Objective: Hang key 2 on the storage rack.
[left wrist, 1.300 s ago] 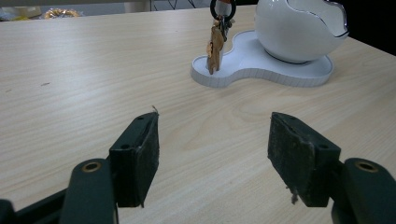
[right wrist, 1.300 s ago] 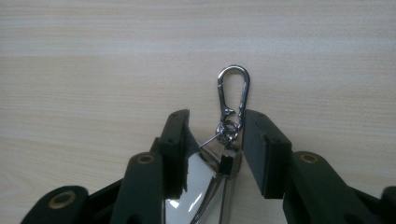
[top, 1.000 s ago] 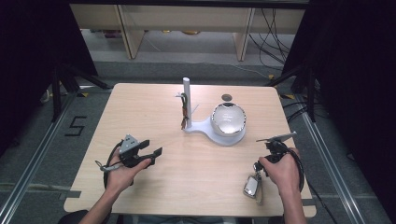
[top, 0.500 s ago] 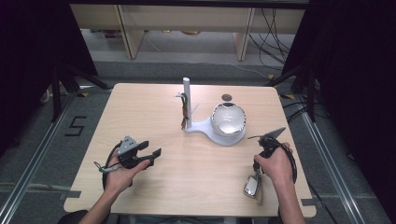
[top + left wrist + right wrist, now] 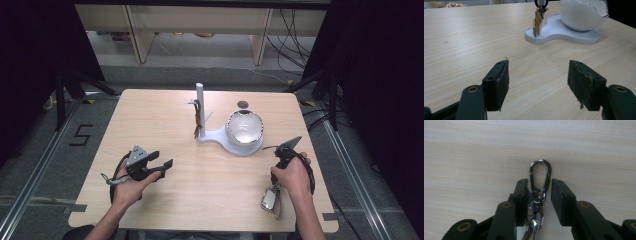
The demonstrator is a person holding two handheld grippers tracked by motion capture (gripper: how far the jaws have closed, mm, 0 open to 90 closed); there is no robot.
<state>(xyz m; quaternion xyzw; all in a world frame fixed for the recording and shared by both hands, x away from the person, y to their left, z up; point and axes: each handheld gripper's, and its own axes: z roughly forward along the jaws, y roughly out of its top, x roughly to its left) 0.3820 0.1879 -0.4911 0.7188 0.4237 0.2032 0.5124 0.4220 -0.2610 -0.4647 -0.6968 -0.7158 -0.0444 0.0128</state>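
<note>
A small, hard, shiny metal keychain clip is seen on the table between the right gripper's narrow, unclosed jaws. The left gripper is held wide and empty. The clip's thin loop may slip; its sides are best pinched.

A pale wood-grain bench with rounded corners stands on a grey floor. A black numeral 5 is marked on the floor off the bench's left edge, beside a metal rail running along it. Beyond the far edge stands light wooden shelving, with black cables hanging at its right. Dark curtains close both sides. Light falls evenly from above.
</note>
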